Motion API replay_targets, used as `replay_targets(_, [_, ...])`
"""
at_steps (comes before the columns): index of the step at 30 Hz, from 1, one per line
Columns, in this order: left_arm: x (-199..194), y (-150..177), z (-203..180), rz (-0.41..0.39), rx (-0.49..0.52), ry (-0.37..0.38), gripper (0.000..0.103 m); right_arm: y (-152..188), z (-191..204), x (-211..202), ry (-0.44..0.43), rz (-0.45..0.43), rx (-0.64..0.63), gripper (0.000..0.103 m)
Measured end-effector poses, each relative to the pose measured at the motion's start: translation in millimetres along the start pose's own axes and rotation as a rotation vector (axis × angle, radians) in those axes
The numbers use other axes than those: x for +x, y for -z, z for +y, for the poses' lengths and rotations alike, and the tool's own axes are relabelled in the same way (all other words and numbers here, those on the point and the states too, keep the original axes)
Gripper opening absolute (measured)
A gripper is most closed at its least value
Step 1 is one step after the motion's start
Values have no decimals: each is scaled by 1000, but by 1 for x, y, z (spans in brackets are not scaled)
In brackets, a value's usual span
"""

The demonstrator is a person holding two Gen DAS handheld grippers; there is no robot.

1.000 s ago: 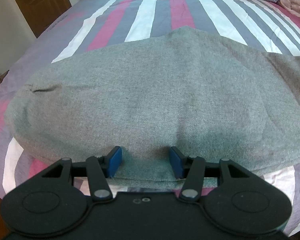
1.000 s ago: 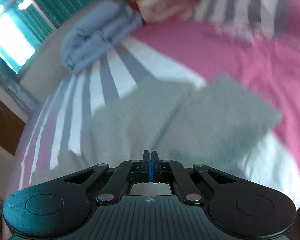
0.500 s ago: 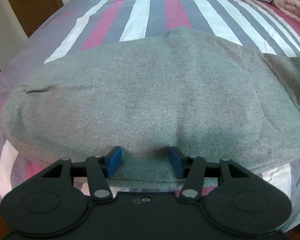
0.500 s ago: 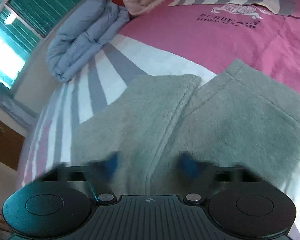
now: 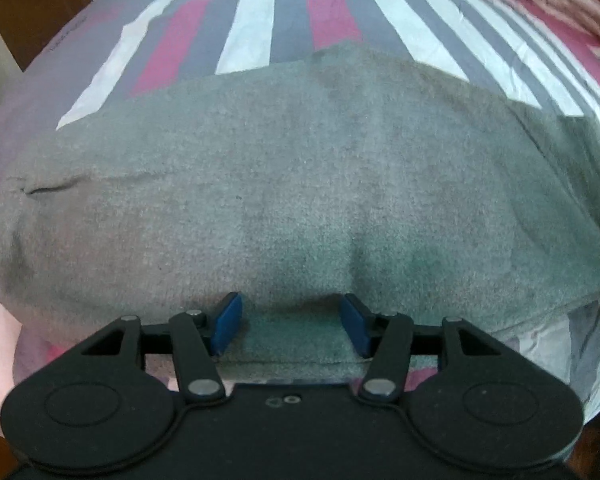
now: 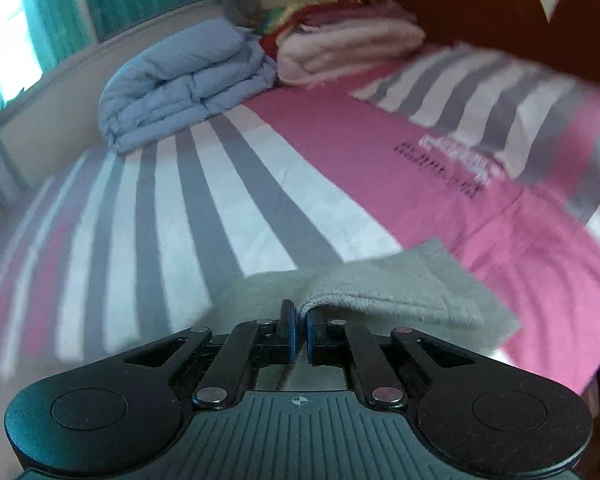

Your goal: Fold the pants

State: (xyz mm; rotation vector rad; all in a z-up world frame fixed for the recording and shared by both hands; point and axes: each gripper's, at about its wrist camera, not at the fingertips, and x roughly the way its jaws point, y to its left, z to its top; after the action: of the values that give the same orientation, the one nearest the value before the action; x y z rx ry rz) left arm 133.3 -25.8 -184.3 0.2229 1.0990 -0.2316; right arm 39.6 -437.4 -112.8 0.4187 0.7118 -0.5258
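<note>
Grey fleece pants (image 5: pixel 292 200) lie spread across the striped bed, filling the left wrist view. My left gripper (image 5: pixel 290 322) is open, its blue pads on either side of the pants' near edge, which lies between them. In the right wrist view the leg ends of the pants (image 6: pixel 400 288) lie on the bed. My right gripper (image 6: pixel 299 330) is shut on the edge of the pants and lifts a fold of the fabric.
The bed sheet (image 6: pixel 220 208) has grey, white and pink stripes. A folded blue duvet (image 6: pixel 188 84) and folded pink blankets (image 6: pixel 348 48) lie at the bed's far end. A wooden door (image 5: pixel 28 4) stands at the far left.
My right gripper opened over the leg ends, then shut on the pants' edge and raised it; its view swung toward the bed's far end. My left gripper stayed open, moving slightly closer.
</note>
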Motion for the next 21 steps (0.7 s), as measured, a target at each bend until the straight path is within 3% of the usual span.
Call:
replay_targets(3, [-2, 5, 0, -32, 8, -2, 48, 31, -28, 28, 23, 45, 32, 5])
replay_targets(5, [-2, 5, -1, -32, 7, -5, 49, 42, -42, 50, 10, 125, 73, 5])
replay_targets(6, [-2, 4, -1, -31, 1, -8, 49, 45, -49, 58, -29, 178, 124, 5])
replay_targets(9, [-1, 2, -5, -28, -11, -34, 51, 43, -73, 56, -159, 194, 274, 10])
replay_targets(10, [-2, 3, -7, -26, -13, -45, 51, 41, -83, 55, -205, 199, 333, 22])
replay_targets(11, [-1, 2, -8, -24, -12, -58, 53, 39, -95, 53, -248, 202, 404, 50])
replay_targets(13, [-2, 2, -12, -21, -12, -86, 55, 41, -118, 51, -300, 199, 557, 83])
replay_targets(15, [-1, 2, -14, -19, -12, -120, 64, 35, -135, 54, -308, 180, 639, 83])
replay_targets(16, [0, 2, -14, -18, -15, -138, 70, 30, -141, 55, -307, 162, 645, 83])
replay_targets(18, [1, 2, -14, -19, -22, -153, 72, 19, -146, 62, -263, 148, 609, 83])
replay_targets(19, [1, 2, -14, -17, -25, -158, 74, 15, -148, 67, -238, 151, 603, 67])
replay_targets(20, [1, 2, -15, -15, -27, -165, 74, 13, -151, 73, -231, 162, 619, 41])
replay_targets(21, [0, 2, -16, -13, -28, -173, 74, 12, -154, 78, -238, 176, 639, 29])
